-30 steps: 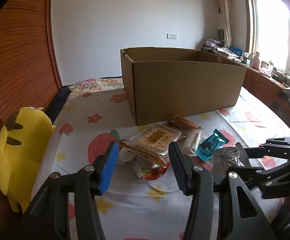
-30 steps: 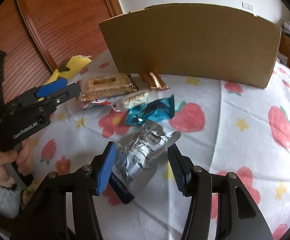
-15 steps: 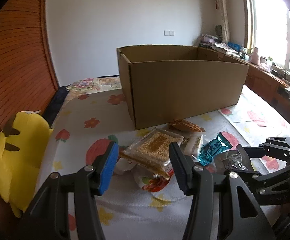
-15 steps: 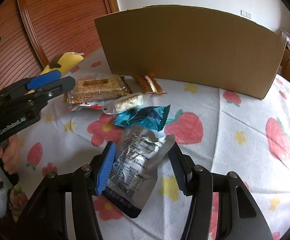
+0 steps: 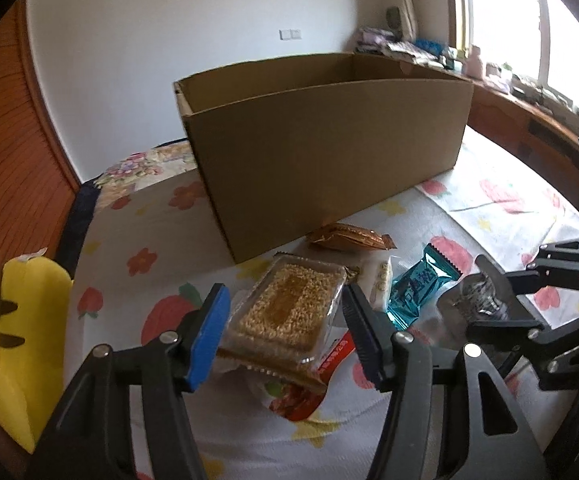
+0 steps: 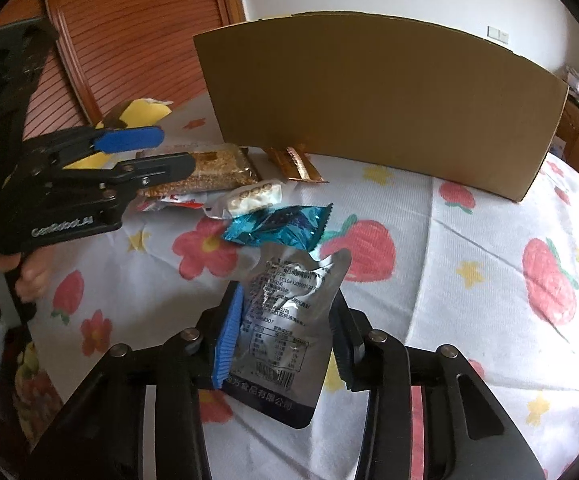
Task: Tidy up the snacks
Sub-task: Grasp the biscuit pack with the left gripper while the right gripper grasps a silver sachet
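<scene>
Currently the silver pouch (image 6: 285, 320) is pinched lengthwise by the just-closing right gripper (image 6: 285, 332); the cardboard box (image 6: 369, 100) stands toward the frame's top. The left gripper (image 5: 285, 328), just widened, straddles the grain cake tray (image 5: 289, 308) without gripping.

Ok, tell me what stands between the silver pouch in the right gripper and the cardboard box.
The teal wrapper lies just beyond the silver pouch, the white snack past that, short of the cardboard box. Both lie flat; the box's tall near wall must be cleared.
</scene>
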A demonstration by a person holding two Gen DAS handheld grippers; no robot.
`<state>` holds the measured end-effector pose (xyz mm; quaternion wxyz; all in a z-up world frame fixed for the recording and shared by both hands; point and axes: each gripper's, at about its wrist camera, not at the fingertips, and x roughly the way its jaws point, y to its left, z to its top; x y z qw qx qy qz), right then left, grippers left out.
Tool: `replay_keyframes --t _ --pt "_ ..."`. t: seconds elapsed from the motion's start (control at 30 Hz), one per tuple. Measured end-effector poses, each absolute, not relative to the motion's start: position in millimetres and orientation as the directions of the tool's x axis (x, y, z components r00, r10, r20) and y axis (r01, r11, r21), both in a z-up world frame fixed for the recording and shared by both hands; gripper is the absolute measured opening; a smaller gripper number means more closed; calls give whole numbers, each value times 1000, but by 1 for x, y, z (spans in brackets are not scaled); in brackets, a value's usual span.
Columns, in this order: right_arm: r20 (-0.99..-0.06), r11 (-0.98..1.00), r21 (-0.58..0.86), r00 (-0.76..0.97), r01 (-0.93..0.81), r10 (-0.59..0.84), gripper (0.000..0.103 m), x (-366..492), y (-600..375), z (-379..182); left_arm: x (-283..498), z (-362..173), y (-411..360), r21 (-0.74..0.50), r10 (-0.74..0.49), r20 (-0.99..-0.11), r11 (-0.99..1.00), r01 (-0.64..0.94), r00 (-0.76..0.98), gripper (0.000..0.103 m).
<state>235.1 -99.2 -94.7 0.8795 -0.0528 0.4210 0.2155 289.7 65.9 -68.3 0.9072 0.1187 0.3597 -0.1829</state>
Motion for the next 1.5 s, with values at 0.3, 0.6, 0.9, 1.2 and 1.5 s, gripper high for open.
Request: replay_keyframes --t 0.3,0.6,0.9,1.2,1.5 --pt "-757 896 77 559 -438 339 41 235 -100 -97 312 -78 59 95 -245 -775 866 491 583 65" --pt "-753 893 95 555 -440 353 41 234 -102 -98 327 -85 56 67 -251 -799 866 496 546 65" --pt "-751 891 105 552 -442 362 41 234 -106 -97 326 -85 55 76 -237 -796 874 480 557 46" --pt "-750 891 105 552 -443 363 41 234 -108 -96 299 -67 58 68 -251 -733 898 435 633 46" --pt "-750 891 104 554 -442 362 41 235 -110 -96 276 -34 81 8 -262 -650 936 352 713 46"
